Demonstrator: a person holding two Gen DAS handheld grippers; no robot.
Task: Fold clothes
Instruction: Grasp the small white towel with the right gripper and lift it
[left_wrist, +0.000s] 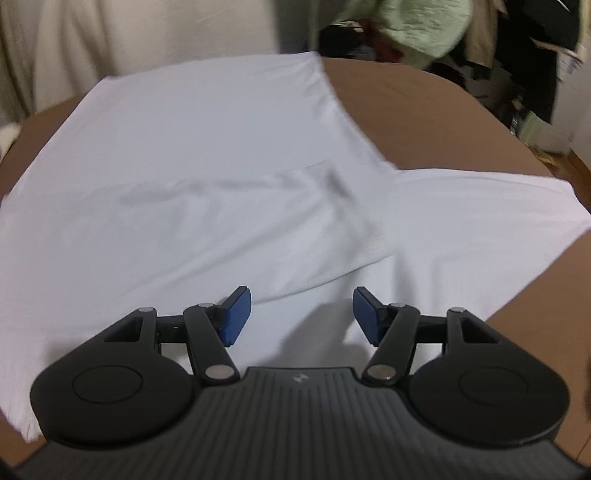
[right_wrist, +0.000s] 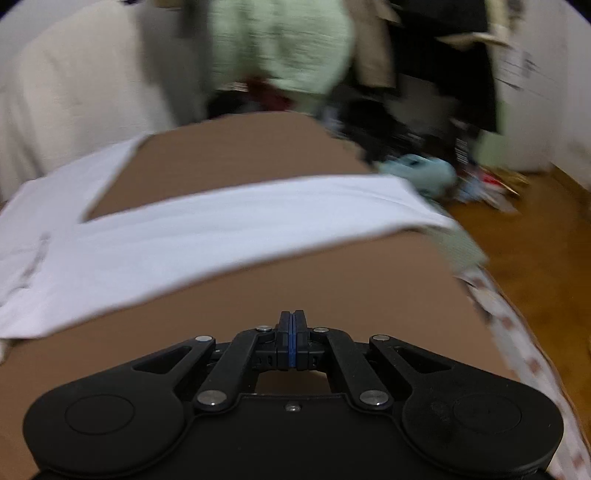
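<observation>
- My left gripper hangs low over the white cotton T-shirt, tilted forward and down, its blue ribbed pads spread wide with nothing between them.
- The shirt lies spread flat on the brown cloth-covered table; from this gripper its body runs off toward 11 o'clock, and one sleeve reaches out toward 2 o'clock.
- A soft fold line crosses the fabric just ahead of the pads, from 10 o'clock across to 1 o'clock.
- My right gripper is held level above bare table, pointing straight to 12 o'clock, its pads pressed together and pinching nothing.
- From there the shirt's sleeve stretches across ahead of the fingertips, from 9 o'clock over to 2 o'clock, well apart from them.
- A pale green knitted garment hangs beyond the table's far edge at 12 o'clock; the view is blurred.
- A wooden floor shows at 3 o'clock.
</observation>
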